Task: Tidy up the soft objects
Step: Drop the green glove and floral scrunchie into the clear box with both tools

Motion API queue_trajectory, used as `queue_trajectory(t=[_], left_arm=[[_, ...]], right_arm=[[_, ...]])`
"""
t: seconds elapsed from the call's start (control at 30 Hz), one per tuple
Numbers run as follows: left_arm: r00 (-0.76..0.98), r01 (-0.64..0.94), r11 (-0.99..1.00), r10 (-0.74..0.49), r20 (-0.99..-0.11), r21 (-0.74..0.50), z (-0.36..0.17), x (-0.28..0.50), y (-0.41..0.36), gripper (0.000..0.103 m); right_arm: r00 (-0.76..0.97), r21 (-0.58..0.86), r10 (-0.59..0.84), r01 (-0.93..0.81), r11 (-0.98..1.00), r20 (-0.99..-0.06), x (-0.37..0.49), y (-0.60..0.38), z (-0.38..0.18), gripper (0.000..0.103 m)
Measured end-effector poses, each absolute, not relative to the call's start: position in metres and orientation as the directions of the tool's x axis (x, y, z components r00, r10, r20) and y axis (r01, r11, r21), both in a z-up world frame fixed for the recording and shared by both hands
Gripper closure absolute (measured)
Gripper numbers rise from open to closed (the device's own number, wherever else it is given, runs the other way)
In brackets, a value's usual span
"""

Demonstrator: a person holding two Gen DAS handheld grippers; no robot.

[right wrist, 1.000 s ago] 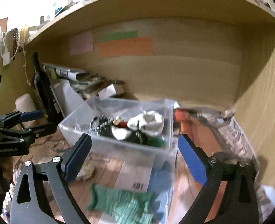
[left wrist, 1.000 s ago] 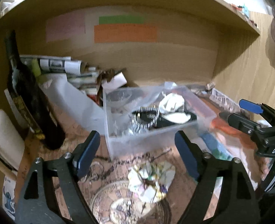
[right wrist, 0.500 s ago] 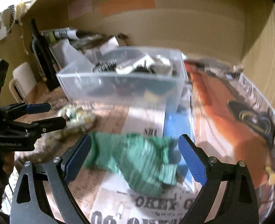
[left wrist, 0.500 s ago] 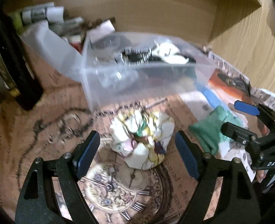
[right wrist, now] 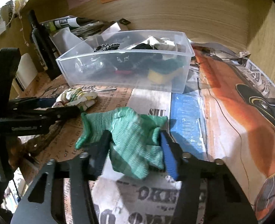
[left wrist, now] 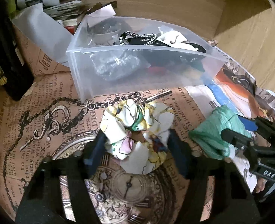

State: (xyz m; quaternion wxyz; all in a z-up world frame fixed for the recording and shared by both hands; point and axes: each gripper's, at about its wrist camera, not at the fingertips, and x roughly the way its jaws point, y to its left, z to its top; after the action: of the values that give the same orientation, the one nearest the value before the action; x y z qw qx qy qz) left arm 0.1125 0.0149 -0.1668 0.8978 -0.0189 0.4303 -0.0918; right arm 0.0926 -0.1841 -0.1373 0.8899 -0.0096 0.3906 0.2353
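A floral white-and-yellow scrunchie (left wrist: 137, 136) lies on the printed paper in front of a clear plastic bin (left wrist: 137, 71). My left gripper (left wrist: 135, 149) straddles it, jaws closing on its sides. A green knit cloth (right wrist: 130, 140) lies on newspaper; my right gripper (right wrist: 133, 149) has closed in on it, pads touching both sides. The cloth also shows in the left wrist view (left wrist: 214, 132), the scrunchie in the right wrist view (right wrist: 75, 98). The bin (right wrist: 126, 71) holds several soft items.
A dark wine bottle (right wrist: 40, 43) stands at the left beside a pile of rolled papers (left wrist: 49, 3). Wooden walls close the back and right. A blue sponge-like pad (right wrist: 186, 121) lies right of the green cloth.
Both grippers have dropped toward the table and narrowed, the left around the scrunchie, the right around the green cloth.
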Motion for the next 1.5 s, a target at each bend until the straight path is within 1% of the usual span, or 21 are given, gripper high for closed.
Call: queue_trajectory(t=[0.03,0.07,0.1,0.13,0.17,0.27,0.53,0.7,1.03,1.13,1.27,1.5], left_arm=[[0.613,0.156,0.982,-0.184,-0.768,-0.11,-0.167,0.111,0.013,0.05],[0.614,0.161,0.981,-0.184,-0.767,-0.107,-0.166,0.111,0.011,0.059],[0.614,0.167,0.98,-0.187,-0.767,-0.105,-0.165,0.109,0.01,0.063],[0.613,0.173,0.979,-0.193,-0.766,-0.108,-0.165,0.109,0.009,0.07],[0.61,0.174,0.978,-0.199,-0.767,-0.115,-0.163,0.11,0.009,0.074],[0.62,0.174,0.977,-0.205,-0.757,-0.121,-0.158,0.104,0.009,0.079],[0.717,0.166,0.98,-0.195,-0.669,-0.109,-0.117,0.084,0.014,0.08],[0.777,0.161,0.98,-0.196,-0.598,-0.113,-0.088,0.084,0.022,0.08],[0.854,0.13,0.987,-0.161,-0.496,-0.097,-0.048,0.101,0.022,0.079],[0.857,0.124,0.987,-0.159,-0.489,-0.104,-0.041,0.112,0.025,0.079],[0.861,0.109,0.988,-0.147,-0.487,-0.107,-0.038,0.131,0.027,0.079],[0.83,0.098,0.989,-0.143,-0.54,-0.112,-0.05,0.167,0.027,0.079]], right_arm=[[0.584,0.169,0.415,-0.429,0.887,-0.698,0.093,-0.184,-0.137,0.06],[0.585,0.169,0.416,-0.431,0.887,-0.696,0.093,-0.184,-0.136,0.061],[0.586,0.169,0.418,-0.432,0.886,-0.694,0.092,-0.183,-0.136,0.063],[0.587,0.17,0.421,-0.435,0.884,-0.692,0.092,-0.183,-0.134,0.064],[0.589,0.17,0.423,-0.437,0.883,-0.689,0.091,-0.183,-0.133,0.064],[0.606,0.159,0.424,-0.442,0.883,-0.673,0.09,-0.182,-0.125,0.064],[0.662,0.138,0.431,-0.447,0.884,-0.613,0.09,-0.184,-0.096,0.064],[0.71,0.131,0.44,-0.447,0.885,-0.549,0.093,-0.185,-0.071,0.064],[0.785,0.094,0.444,-0.45,0.888,-0.431,0.113,-0.182,-0.033,0.064],[0.798,0.086,0.445,-0.452,0.888,-0.406,0.125,-0.178,-0.026,0.064],[0.803,0.075,0.446,-0.456,0.887,-0.394,0.141,-0.172,-0.023,0.064],[0.791,0.074,0.435,-0.449,0.89,-0.43,0.171,-0.162,-0.032,0.064]])
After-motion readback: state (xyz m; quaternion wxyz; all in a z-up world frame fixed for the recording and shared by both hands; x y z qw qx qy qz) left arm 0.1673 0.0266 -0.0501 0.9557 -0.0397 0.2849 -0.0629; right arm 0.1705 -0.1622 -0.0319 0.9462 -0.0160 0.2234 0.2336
